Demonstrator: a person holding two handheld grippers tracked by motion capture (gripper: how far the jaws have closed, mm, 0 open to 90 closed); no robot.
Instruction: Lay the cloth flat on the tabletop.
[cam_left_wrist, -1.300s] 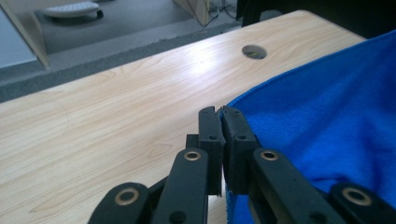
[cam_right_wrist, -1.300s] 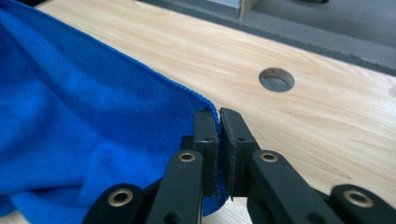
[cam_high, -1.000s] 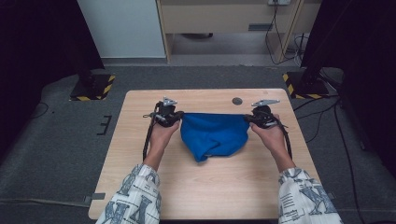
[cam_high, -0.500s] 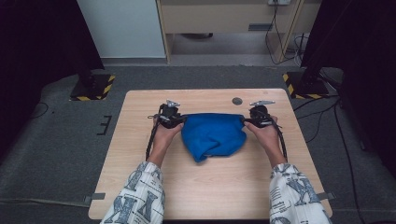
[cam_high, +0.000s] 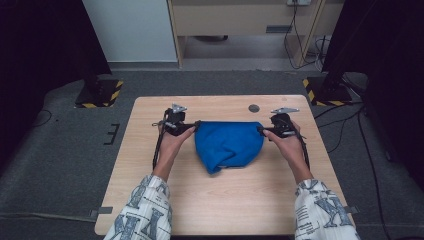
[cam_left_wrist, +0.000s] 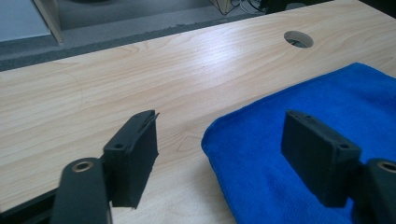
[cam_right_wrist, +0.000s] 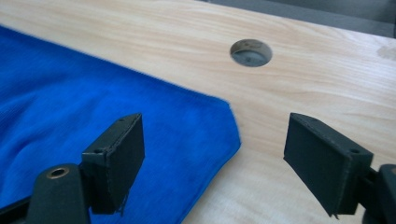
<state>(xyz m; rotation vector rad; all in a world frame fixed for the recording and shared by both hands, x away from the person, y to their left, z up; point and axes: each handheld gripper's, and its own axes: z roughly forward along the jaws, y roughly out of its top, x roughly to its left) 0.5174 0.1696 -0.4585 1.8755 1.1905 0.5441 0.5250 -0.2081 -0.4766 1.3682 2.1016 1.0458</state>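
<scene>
High view: blue cloth (cam_high: 227, 145) lies folded on the wooden table (cam_high: 225, 210), one gripper at each far corner.
Left gripper (cam_high: 187, 127) and right gripper (cam_high: 266, 131) have just been opening; both sets of jaws stand spread, pinching nothing. Cloth corners lie flat beneath them, near the cable hole (cam_high: 254, 108).

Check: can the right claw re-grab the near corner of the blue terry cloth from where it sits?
Probably yes. The right claw has just been opening and straddles the corner of the blue terry cloth, which lies flat on the wooden table; nothing blocks it.
</scene>
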